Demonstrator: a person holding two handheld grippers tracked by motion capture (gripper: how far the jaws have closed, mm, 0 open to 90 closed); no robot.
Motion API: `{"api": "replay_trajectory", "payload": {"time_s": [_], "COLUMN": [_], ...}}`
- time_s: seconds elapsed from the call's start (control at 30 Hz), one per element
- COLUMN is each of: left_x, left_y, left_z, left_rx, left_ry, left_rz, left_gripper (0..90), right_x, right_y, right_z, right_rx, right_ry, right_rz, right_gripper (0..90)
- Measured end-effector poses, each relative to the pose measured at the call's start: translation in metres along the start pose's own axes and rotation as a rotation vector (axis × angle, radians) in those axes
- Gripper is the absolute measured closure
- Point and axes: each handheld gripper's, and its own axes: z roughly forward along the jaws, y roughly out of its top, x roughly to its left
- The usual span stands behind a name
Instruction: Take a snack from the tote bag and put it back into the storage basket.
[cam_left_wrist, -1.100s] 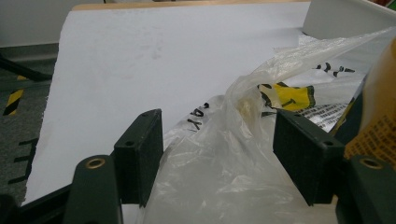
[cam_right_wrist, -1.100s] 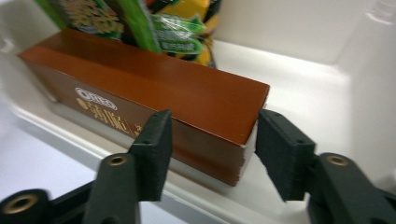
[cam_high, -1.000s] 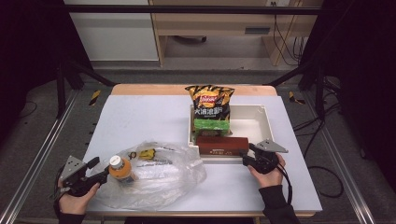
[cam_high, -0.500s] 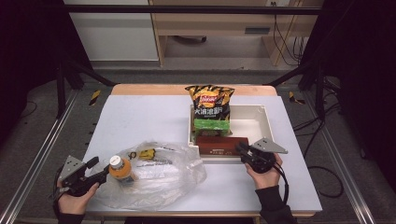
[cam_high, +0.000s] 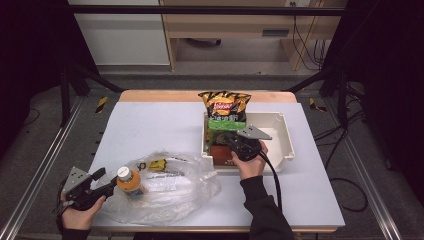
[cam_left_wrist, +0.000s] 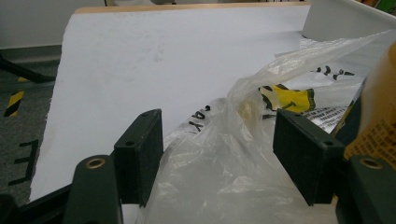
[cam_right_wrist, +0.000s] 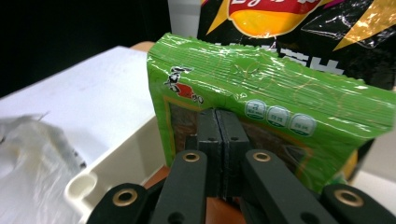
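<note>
My right gripper (cam_high: 229, 140) hangs over the white tray (cam_high: 280, 135), above a brown box (cam_high: 218, 150). Its jaws have just been closing and now meet with nothing between them (cam_right_wrist: 217, 112). Right behind the tips stands a green packet (cam_right_wrist: 280, 102), leaning on a black chips bag (cam_right_wrist: 289, 28). At the table's near left, my left gripper (cam_high: 102, 182) sits at the edge of a clear plastic bag (cam_high: 175, 185). Its jaws (cam_left_wrist: 217, 154) stand wide apart with loose bag film between them. An orange-capped bottle (cam_high: 129, 181) stands just past one jaw.
The tray rim (cam_right_wrist: 107, 172) lies below and left of the right gripper. A yellow label (cam_left_wrist: 287, 98) shows through the bag film. White table surface (cam_high: 150, 125) stretches behind the bag. Metal rails run along both table sides.
My right gripper has moved from the tray's near right corner leftward and up over the brown box, and its jaws have shut. The left gripper, bag and bottle have stayed put.
</note>
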Motion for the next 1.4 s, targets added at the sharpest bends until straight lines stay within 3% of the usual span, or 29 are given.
{"api": "replay_trajectory", "payload": {"time_s": [0.13, 0.4, 0.67, 0.9, 1.13, 1.4], "left_x": [0.0, -0.001, 0.0, 0.001, 0.005, 0.005], "left_y": [-0.001, -0.001, 0.0, 0.001, 0.007, 0.01], "left_z": [0.001, 0.001, 0.0, -0.002, -0.014, -0.02], "left_rx": [0.003, 0.005, 0.002, -0.006, -0.053, -0.084], "left_ry": [-0.001, -0.001, -0.001, 0.003, 0.001, -0.009], "left_rz": [0.001, 0.003, 0.001, -0.005, -0.015, -0.016], "left_gripper": [32.8, 32.8, 32.8, 32.8, 34.5, 36.0], "right_x": [-0.006, -0.011, -0.003, 0.003, 0.024, 0.059], "right_y": [-0.005, -0.007, 0.004, 0.015, 0.029, 0.03], "right_z": [0.01, 0.013, -0.013, -0.045, -0.068, -0.072], "right_rx": [0.014, 0.024, -0.035, -0.069, -0.1, -0.092], "right_ry": [-0.017, -0.026, 0.034, 0.079, 0.146, 0.242], "right_rz": [0.015, 0.023, 0.016, 0.01, -0.006, -0.04], "right_gripper": [87.6, 82.5, 76.8, 65.9, 56.0, 49.3]}}
